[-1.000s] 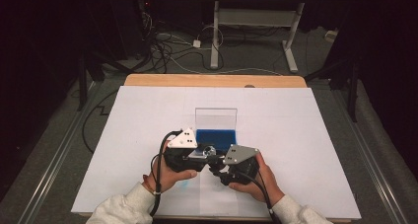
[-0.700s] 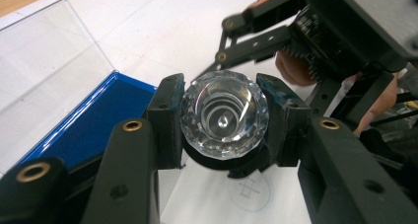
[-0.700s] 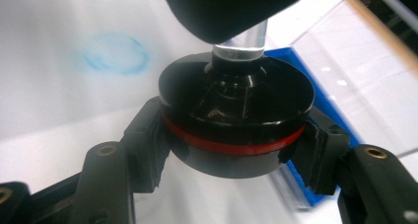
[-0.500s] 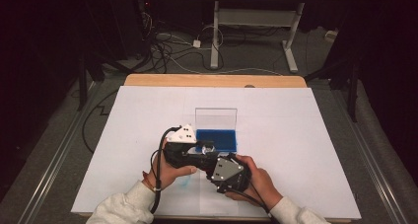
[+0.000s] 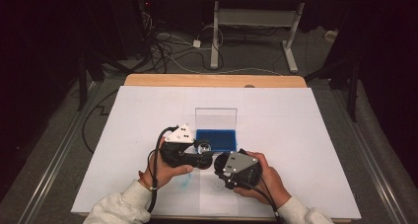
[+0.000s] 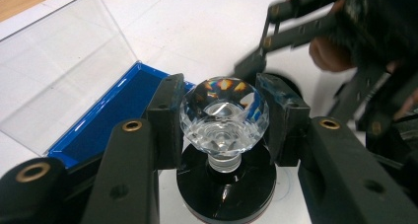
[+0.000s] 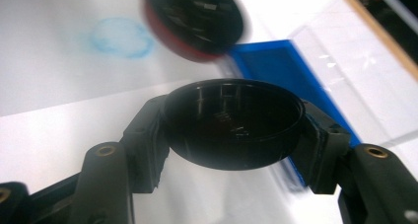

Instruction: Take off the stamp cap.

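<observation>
Crystal knob (image 6: 224, 116) clamped in left gripper (image 6: 223, 120), standing on its black round base (image 6: 226, 184), just at 7 o'clock of the blue case (image 5: 216, 139). Case tray looks bare, its clear lid (image 5: 216, 119) upright at 12 o'clock. Right gripper (image 7: 231, 123) closed around a black round cap (image 7: 232, 121), at 5 o'clock of the case, above white tabletop (image 5: 296, 135).

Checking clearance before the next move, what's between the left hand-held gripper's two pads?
In the left gripper view, a faceted crystal ball on a black stand sits clamped between its pads.
</observation>
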The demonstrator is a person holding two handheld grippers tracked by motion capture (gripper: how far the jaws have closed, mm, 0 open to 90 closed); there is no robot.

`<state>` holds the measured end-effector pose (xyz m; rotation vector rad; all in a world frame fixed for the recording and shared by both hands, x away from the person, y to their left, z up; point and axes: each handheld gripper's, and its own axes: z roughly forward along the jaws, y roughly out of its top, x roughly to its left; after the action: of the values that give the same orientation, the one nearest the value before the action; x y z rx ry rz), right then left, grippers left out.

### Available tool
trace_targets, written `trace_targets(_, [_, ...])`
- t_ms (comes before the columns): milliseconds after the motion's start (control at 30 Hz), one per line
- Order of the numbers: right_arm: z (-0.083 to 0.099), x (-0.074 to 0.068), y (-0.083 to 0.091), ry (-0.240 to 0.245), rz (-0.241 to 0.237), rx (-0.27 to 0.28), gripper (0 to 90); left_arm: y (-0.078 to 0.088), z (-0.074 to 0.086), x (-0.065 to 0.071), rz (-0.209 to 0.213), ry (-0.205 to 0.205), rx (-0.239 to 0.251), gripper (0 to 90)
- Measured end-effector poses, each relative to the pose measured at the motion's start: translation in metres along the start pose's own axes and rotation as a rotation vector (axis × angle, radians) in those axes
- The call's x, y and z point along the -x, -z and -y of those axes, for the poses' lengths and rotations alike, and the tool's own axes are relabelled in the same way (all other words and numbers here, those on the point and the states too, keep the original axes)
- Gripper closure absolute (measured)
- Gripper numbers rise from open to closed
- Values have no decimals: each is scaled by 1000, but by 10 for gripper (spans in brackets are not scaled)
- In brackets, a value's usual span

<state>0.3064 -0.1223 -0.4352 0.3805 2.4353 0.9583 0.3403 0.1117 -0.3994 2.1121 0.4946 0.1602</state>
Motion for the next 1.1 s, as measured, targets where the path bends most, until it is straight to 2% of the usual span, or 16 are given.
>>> trace_targets(233, [11, 19, 18, -82, 43, 39, 385, 4, 3, -6, -26, -5, -14, 549])
trace_targets(500, [22, 27, 33, -119, 80, 55, 385, 14, 5, -12, -64, -2, -7, 549])
trace_targets(833, [37, 32, 49, -153, 97, 72, 385, 25, 6, -16, -108, -6, 2, 549])
trace_targets(1100, [55, 36, 65, -191, 134, 81, 385, 32, 6, -19, -122, -4, 14, 549])
